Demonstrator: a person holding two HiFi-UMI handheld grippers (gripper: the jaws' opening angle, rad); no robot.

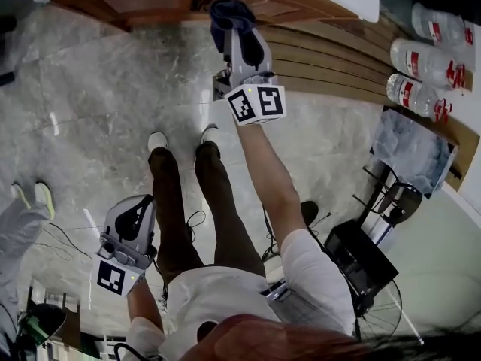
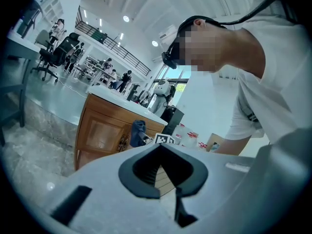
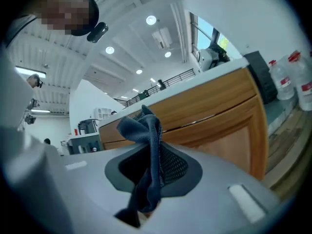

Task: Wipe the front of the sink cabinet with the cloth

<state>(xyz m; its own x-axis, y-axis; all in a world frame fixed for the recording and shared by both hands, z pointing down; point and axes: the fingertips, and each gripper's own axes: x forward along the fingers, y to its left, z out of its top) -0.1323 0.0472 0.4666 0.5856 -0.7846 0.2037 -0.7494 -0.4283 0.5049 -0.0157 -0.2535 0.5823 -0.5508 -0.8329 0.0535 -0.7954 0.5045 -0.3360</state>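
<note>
Marble floor (image 1: 90,89): grey-veined, running up to the sink cabinet (image 1: 150,6), a wood-fronted unit under a white top.

Your right gripper (image 1: 234,30): arm stretched forward, jaws clamped on the cloth (image 1: 229,12). It is dark blue, bunched above the jaws with a tail hanging below them, and held right at the cabinet's door panel.

Your left gripper (image 1: 137,210): down by your left leg, well apart from the cabinet, jaws drawn together with nothing between them.

Water bottles (image 1: 425,59): three, lying on wooden slats (image 1: 331,59) to your right. They have no part in the job.

Step in hand, as judged: cloth brought to the wood, wiping at or near its start.

Next move calls for pressing the bunched cloth flat on the panel and sweeping it across both doors, with the clamp kept firm so the tail does not slip out.

Hard to make out:
- Whether the cloth actually touches the wood; neither view settles it.
- The cabinet's upper part and the sink, which are cut off in the head view.
- The door handles, which show only as a small dark shape.
</note>
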